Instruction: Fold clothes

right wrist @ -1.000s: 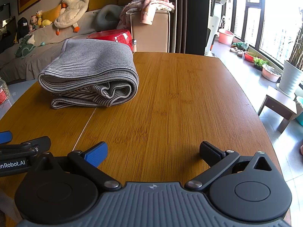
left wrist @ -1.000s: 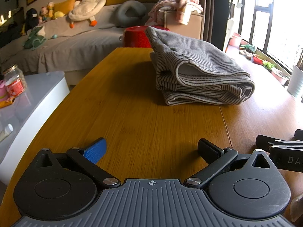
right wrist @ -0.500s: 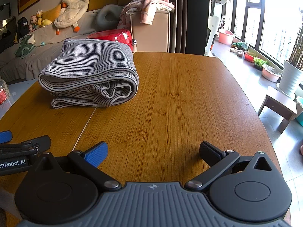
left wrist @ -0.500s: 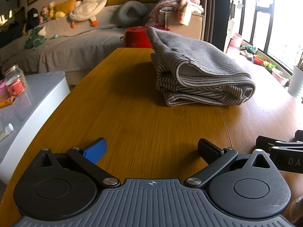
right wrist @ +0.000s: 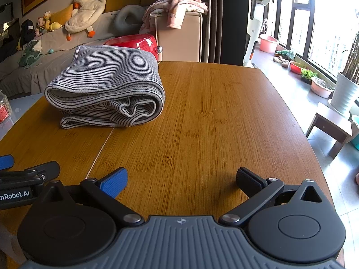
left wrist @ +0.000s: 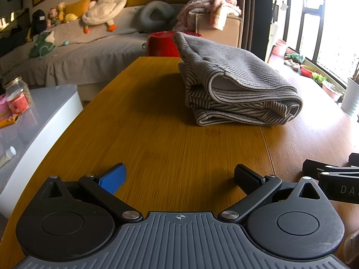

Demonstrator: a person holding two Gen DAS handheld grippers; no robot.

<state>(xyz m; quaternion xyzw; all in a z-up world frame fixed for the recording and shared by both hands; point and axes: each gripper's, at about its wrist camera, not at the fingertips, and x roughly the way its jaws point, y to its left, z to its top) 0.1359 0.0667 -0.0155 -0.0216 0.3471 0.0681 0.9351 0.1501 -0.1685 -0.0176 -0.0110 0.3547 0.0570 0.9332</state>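
Left gripper (left wrist: 179,177) and right gripper (right wrist: 181,177): wide, empty, near tabletop (right wrist: 213,116) front edge. Striped grey garment (right wrist: 107,85) folded toward far-left corner; apparently done.

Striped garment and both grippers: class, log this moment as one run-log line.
garment: folded on table | left gripper: open, empty | right gripper: open, empty

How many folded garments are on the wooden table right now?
1: a grey striped garment lies folded near the table's far end, left of centre in the right wrist view. Nothing else lies on the visible tabletop.
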